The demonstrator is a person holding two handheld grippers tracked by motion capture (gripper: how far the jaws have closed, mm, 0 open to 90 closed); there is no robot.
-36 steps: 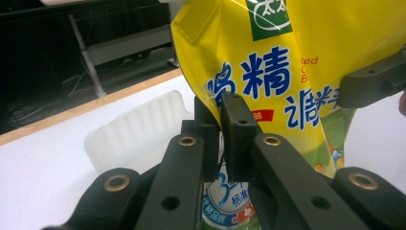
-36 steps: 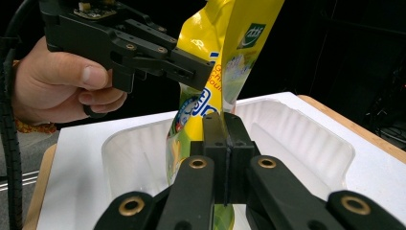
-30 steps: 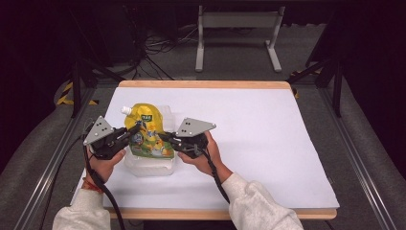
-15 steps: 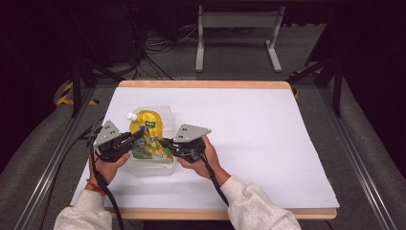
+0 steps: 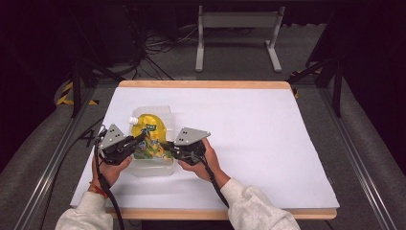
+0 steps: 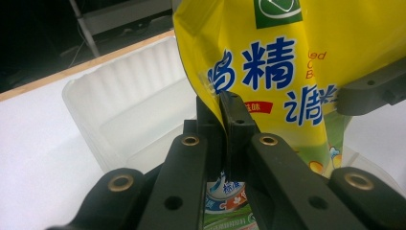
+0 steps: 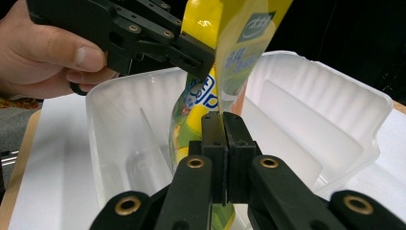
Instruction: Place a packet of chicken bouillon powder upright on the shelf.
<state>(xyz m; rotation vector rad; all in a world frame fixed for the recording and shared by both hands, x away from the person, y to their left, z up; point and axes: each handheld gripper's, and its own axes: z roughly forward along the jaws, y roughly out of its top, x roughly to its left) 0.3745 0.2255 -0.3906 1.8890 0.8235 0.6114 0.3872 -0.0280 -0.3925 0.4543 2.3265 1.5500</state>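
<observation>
A yellow and green spouted pouch [image 5: 149, 135] with blue printed characters hangs over a clear plastic container [image 5: 152, 166] on the white table. My left gripper [image 5: 140, 139] is shut on the pouch's left edge [image 6: 210, 103], its jaws pinching the film. My right gripper [image 5: 166, 146] is shut on the pouch's other edge [image 7: 198, 108]. In the right gripper view the pouch stands above the container's inside [image 7: 143, 143], with the left gripper [image 7: 198, 56] clamped on it higher up and a hand behind it. The white spout cap [image 5: 129, 120] points up and left.
The container's ribbed wall [image 6: 129, 81] and rim [image 7: 335, 81] surround the pouch's lower end. White table cover [image 5: 268, 139] stretches to the right, with a wooden edge [image 5: 206, 84] at the back. A metal stand [image 5: 237, 28] rises beyond the table.
Both grippers have come down and toward me with the pouch, bringing its lower end closer to the container. Their hold on the pouch has not changed.
</observation>
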